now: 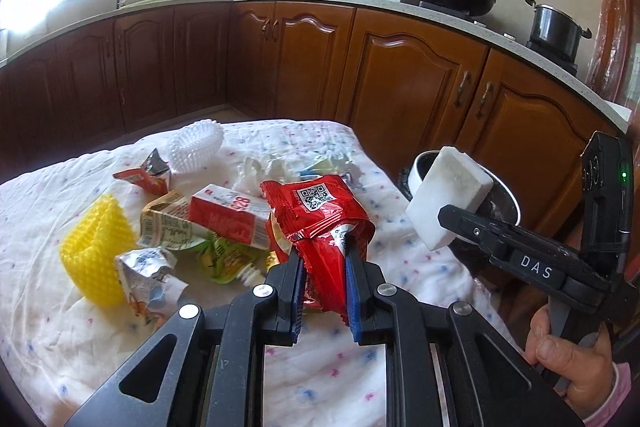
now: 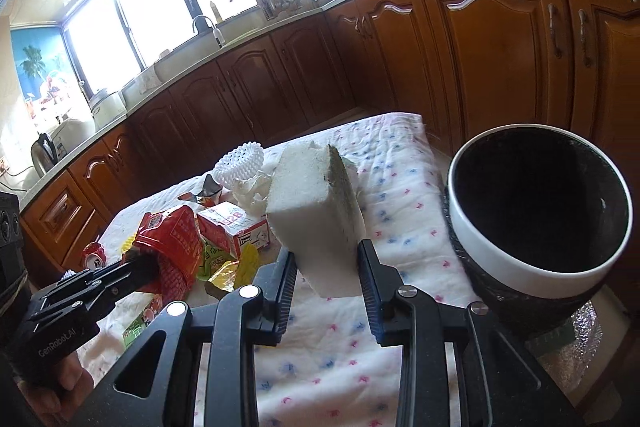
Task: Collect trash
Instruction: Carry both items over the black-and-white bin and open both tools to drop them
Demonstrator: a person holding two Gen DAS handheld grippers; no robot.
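The right gripper point(image 2: 326, 269), closed on a white foam block point(image 2: 316, 215) held above the table, sits just left of the open bin point(image 2: 540, 279), while the left gripper point(image 1: 324, 267) pinches a red wrapper point(image 1: 320, 215) farther from it.

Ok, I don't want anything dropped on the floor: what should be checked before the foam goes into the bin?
1. Right gripper fingers clamp the white foam block: ok.
2. Bin mouth open: ok.
3. Foam block over the bin opening: not ok, it is left of the rim.
4. Left gripper holds the red wrapper: ok.
5. Room left inside the bin: cannot tell, interior dark.
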